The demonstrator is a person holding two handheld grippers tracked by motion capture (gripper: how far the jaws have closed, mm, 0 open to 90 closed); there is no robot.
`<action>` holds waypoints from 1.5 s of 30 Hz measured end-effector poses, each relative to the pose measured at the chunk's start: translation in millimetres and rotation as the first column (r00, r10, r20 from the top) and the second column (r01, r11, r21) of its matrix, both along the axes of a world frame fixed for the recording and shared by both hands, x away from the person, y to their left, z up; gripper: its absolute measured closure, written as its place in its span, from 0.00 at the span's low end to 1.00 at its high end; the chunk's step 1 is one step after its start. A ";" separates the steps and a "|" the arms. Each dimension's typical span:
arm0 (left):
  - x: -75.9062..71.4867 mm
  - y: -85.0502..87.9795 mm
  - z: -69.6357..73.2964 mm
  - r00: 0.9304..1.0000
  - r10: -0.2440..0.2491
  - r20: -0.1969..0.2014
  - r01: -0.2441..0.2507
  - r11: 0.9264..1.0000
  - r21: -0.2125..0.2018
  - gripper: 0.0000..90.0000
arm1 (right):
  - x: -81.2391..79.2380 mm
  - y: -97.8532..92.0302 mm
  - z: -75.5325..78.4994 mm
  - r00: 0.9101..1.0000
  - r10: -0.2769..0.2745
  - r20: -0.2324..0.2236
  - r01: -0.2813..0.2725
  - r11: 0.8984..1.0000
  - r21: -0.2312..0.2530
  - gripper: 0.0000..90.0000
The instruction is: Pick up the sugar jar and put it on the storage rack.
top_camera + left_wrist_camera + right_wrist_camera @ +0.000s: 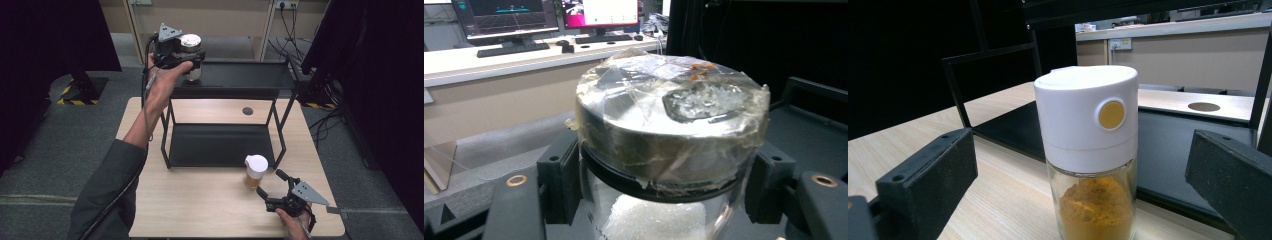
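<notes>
A glass jar (191,50) with a taped silver lid (669,115) and white grains inside is held at the left end of the black rack's top shelf (245,75). My left gripper (192,62) is shut on the jar just below the lid. I cannot tell whether the jar's base rests on the shelf. A spice jar (255,171) with a white cap (1087,112) and orange powder stands on the wooden table (200,200) in front of the rack. My right gripper (270,182) is open just behind it, its jaws apart and not touching the spice jar.
The rack's lower shelf (220,145) sits bare on the table. A round hole (247,111) lies in the tabletop behind the rack. Dark screens stand at both sides, and cables (325,117) run on the floor at the right.
</notes>
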State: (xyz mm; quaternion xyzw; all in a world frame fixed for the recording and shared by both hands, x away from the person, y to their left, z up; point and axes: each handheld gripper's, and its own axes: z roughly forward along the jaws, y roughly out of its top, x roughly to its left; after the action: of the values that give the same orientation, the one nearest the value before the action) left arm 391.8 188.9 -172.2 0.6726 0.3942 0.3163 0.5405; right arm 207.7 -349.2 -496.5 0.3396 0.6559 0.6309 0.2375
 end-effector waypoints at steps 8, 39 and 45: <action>6.3 -0.6 -8.5 1.000 0.029 0.000 -0.029 1.000 0.004 0.35 | 0.3 0.2 0.0 1.000 0.003 0.000 -0.003 1.000 -0.001 0.01; -14.4 -0.9 -18.0 0.998 0.065 -0.010 -0.065 0.996 -0.057 0.00 | 0.4 1.3 -0.3 1.000 0.007 -0.002 -0.007 1.000 -0.002 0.01; -28.0 4.5 -24.5 0.999 0.044 0.000 -0.044 0.996 -0.072 0.00 | 0.3 1.2 -0.3 1.000 0.007 -0.001 -0.007 1.000 -0.001 0.01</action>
State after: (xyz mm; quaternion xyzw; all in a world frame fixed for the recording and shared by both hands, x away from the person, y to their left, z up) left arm 363.8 193.4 -196.7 0.6436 0.4198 0.3142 0.5575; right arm 208.0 -347.9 -496.8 0.3377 0.6574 0.6312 0.2353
